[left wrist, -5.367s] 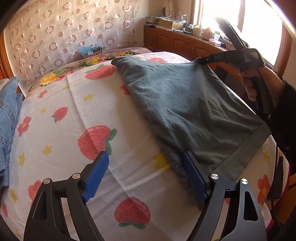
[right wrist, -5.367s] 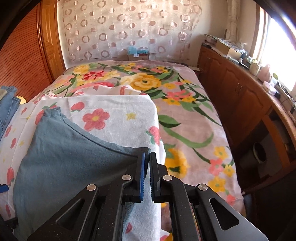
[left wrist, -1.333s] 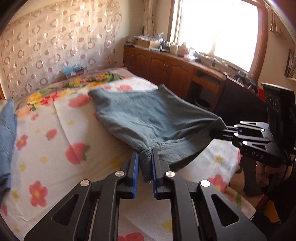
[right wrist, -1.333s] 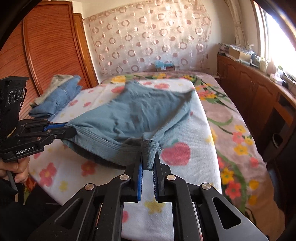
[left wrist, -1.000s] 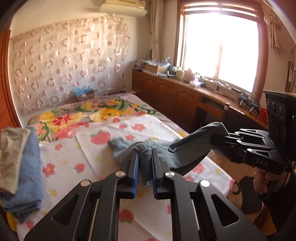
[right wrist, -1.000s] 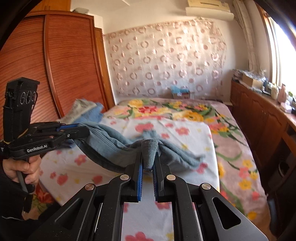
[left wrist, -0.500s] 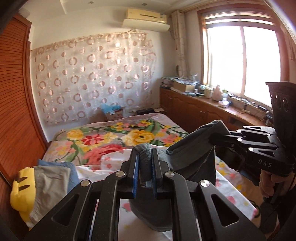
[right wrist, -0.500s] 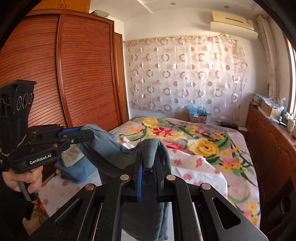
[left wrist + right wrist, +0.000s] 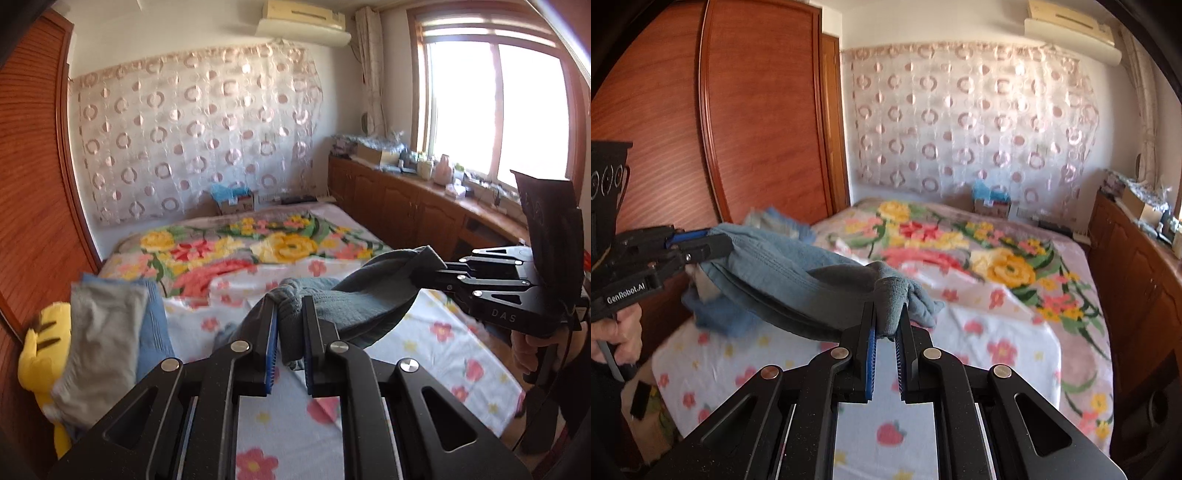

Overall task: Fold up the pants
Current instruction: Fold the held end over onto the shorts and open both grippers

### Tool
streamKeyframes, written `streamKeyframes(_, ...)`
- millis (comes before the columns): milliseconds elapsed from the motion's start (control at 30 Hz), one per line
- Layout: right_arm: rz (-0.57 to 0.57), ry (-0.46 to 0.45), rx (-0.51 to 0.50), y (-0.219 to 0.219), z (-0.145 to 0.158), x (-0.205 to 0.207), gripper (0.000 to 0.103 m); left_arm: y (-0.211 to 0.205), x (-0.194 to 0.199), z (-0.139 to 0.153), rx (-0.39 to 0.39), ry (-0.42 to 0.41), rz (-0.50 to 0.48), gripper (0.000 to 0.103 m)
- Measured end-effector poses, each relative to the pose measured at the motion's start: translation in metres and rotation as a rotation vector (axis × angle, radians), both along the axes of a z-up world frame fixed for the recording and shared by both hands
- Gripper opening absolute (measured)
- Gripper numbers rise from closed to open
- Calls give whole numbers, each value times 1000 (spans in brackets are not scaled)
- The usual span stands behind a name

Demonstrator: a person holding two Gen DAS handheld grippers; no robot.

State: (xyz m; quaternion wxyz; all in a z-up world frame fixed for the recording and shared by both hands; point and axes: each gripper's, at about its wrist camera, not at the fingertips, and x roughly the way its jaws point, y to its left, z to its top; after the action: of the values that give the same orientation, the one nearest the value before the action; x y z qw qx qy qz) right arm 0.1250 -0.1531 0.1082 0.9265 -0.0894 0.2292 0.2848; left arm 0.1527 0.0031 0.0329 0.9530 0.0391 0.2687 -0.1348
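A bedroom in a lived-in home.

A bed [image 9: 280, 243] under a flowered blanket fills the room, with a tall wooden wardrobe [image 9: 713, 122] beside it, a circle-patterned lace curtain [image 9: 192, 136] behind the head end, an air conditioner [image 9: 303, 18] above, and low wooden cabinets [image 9: 399, 206] cluttered with boxes and bottles beneath a sunny window [image 9: 495, 107].
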Motion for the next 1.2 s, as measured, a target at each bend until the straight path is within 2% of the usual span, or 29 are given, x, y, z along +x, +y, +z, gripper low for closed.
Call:
streamKeyframes(133, 17, 65, -16, -1, -25, -8, 9, -5, -21, -34, -10, 62, -27, 13)
streamKeyframes(433, 52, 141, -27, -13, -41, -26, 9, -1, -61, -63, -42, 131, -31, 13)
streamKeyframes(733, 55, 219, -16, -25, -67, -54, 9, -1, -96, -103, -55, 243, -24, 13)
streamKeyframes(967, 45, 285, 20, -33, -78, -60, 9, -3, -110, -112, -51, 283, -31, 13)
streamKeyframes(1200, 44, 300, 31, -35, -81, -60, 9, -1, -118, -119, -44, 313, -26, 13)
